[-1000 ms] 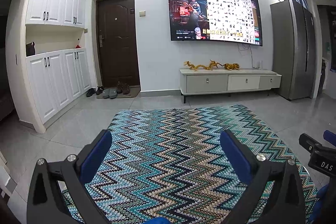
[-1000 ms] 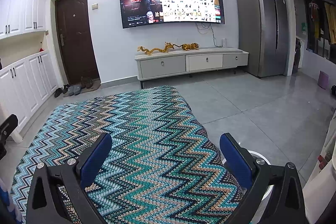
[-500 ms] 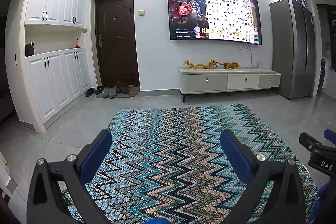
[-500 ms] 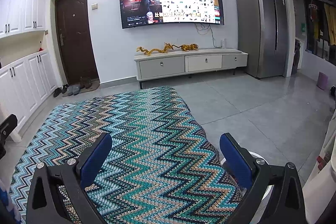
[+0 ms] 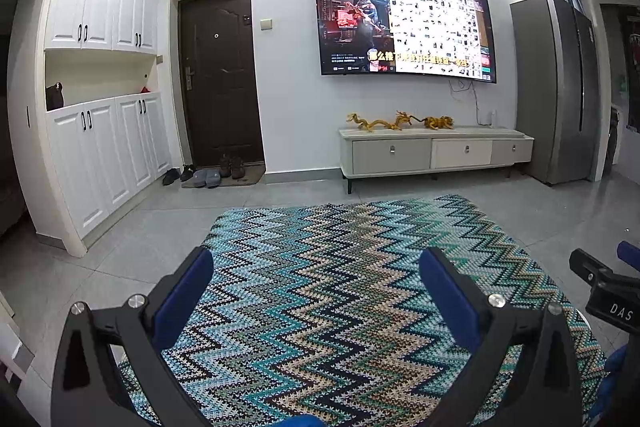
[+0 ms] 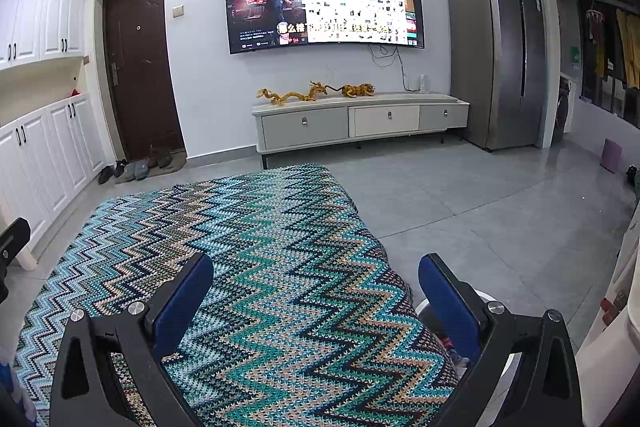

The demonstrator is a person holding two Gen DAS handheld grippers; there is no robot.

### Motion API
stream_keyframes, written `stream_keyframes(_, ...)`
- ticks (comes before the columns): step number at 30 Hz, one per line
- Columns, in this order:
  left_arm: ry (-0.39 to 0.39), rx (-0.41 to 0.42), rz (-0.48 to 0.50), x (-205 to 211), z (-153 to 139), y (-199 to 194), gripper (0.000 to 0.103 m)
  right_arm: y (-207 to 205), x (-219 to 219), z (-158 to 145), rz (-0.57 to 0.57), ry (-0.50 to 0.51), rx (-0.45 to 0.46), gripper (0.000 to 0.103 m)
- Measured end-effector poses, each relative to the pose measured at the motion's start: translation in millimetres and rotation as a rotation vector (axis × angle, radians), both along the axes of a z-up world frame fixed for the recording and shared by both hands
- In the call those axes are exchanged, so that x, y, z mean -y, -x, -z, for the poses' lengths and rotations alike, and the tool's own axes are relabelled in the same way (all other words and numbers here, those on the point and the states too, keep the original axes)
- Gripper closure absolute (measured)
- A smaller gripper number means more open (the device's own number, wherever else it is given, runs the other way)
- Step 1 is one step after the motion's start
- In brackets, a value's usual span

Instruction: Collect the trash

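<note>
A zigzag-patterned knitted cloth (image 5: pixel 360 291) in teal, blue, beige and black covers a raised flat surface, draping over its right edge (image 6: pixel 400 267). Nothing else shows on top of it. Around it spreads a grey tiled floor (image 6: pixel 500 203), where a white round bin rim (image 6: pixel 476 297) sits beside the cloth's right edge.

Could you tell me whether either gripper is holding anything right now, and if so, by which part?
Nothing is held. The left gripper and the right gripper are both open, with only the zigzag cloth showing between their fingers.
</note>
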State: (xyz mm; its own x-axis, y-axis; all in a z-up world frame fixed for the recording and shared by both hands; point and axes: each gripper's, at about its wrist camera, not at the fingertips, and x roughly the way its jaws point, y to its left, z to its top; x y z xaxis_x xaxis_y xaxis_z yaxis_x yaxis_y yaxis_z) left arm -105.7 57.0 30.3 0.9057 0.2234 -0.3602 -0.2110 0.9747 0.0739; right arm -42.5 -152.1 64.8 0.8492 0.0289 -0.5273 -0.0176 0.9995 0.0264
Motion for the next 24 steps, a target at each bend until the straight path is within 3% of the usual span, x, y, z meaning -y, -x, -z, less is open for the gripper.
stream_keyframes(24,-0.006,-0.006,0.012,1.3,-0.9,0.9,0.0,0.2,3.7,0.9,0.007,0.005,0.0,0.0)
